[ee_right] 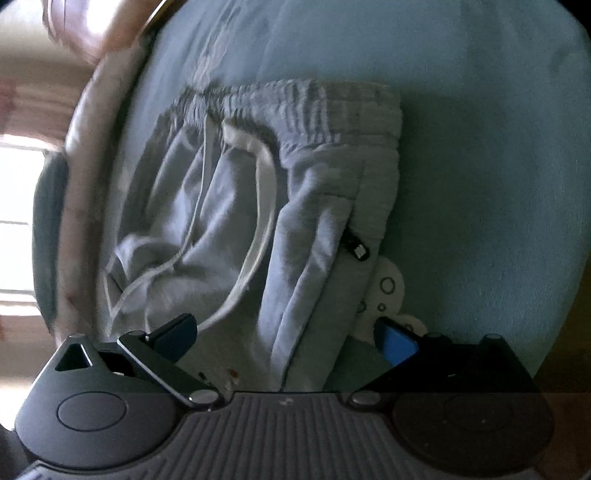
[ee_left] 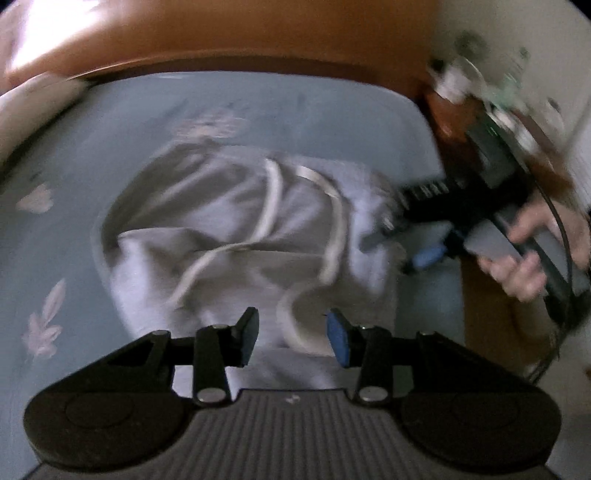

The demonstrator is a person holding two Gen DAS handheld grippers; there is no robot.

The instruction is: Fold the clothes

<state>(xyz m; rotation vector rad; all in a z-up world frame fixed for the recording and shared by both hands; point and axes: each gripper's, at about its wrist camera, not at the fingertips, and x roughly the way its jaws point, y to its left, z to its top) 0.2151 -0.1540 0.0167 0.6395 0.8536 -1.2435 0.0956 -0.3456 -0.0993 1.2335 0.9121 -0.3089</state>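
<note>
The grey sweatpants with a gathered elastic waistband and white drawcord point(ee_left: 236, 236) are lying bunched on the pale blue, leaf-printed bedsheet point(ee_left: 55, 229), near the brown headboard point(ee_left: 258, 33). Both views are blurring, so the tools are probably moving. The left gripper point(ee_left: 291, 338) is hovering over the near edge of the cloth with its fingers standing apart and nothing between them. The right gripper point(ee_right: 288, 338) is reaching in at the side seam by the black zip pull point(ee_right: 356, 249), fingers spread wide around a thick ridge of fabric, not yet pinching it. The cloth is rumpled, which fits either a fold under way or a heap waiting to be spread. Done well, each grip is taking the whole layered edge rather than one ply, staying clear of the loose drawcord, and the two tools are pulling evenly so the waistband stays straight.
</note>
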